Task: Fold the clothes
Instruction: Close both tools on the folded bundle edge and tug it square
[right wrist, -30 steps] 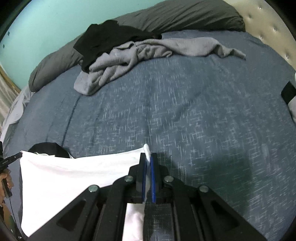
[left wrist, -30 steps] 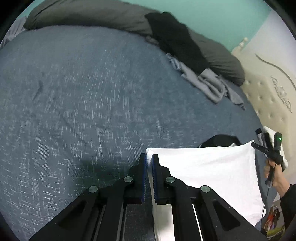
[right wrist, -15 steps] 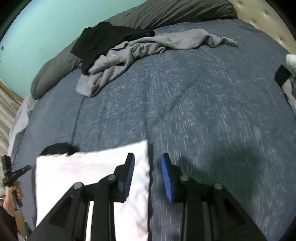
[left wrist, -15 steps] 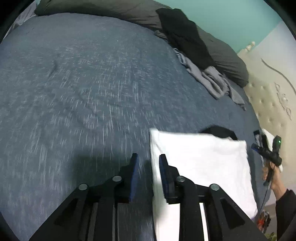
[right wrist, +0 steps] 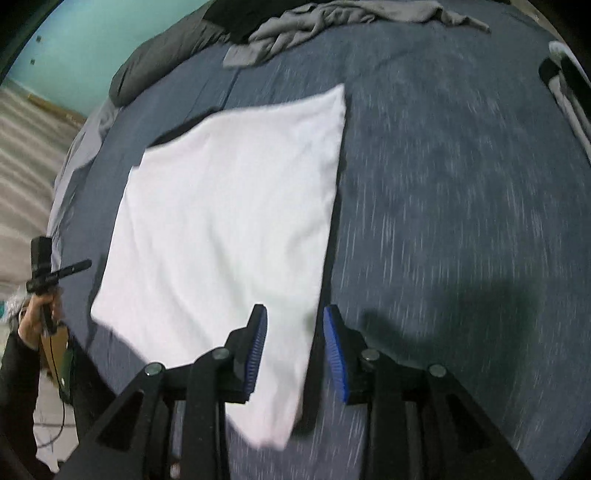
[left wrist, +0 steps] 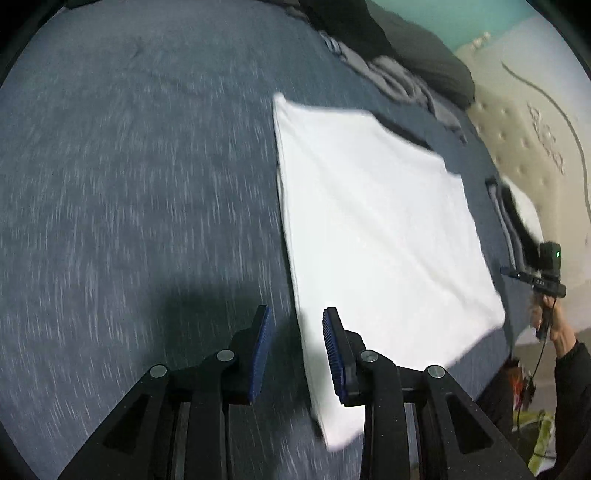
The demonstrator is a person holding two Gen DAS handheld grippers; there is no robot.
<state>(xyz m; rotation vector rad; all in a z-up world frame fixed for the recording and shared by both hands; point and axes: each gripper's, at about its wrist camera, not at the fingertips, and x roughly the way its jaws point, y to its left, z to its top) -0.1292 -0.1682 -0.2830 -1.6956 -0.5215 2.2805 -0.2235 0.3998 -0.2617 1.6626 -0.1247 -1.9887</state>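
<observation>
Bed (right wrist: 461,192): white garment (right wrist: 229,221) flat (folded), grey clothes (right wrist: 332,18) heaped.

Home bedroom: bed (left wrist: 110,184), tufted headboard (left wrist: 517,155), pillows (right wrist: 155,70).

From my left wrist camera the bedspread (left wrist: 129,192) smears into streaks, and the white garment's (left wrist: 376,229) near corner blurs behind my left gripper's (left wrist: 295,347) right finger. The grey clothes pile (left wrist: 402,81) is soft, its top cut by the frame. From the right wrist, the grey clothes (right wrist: 332,18) run off the top edge. A dark fabric (right wrist: 184,129) peeks from under the white cloth; I can't tell what it is.
</observation>
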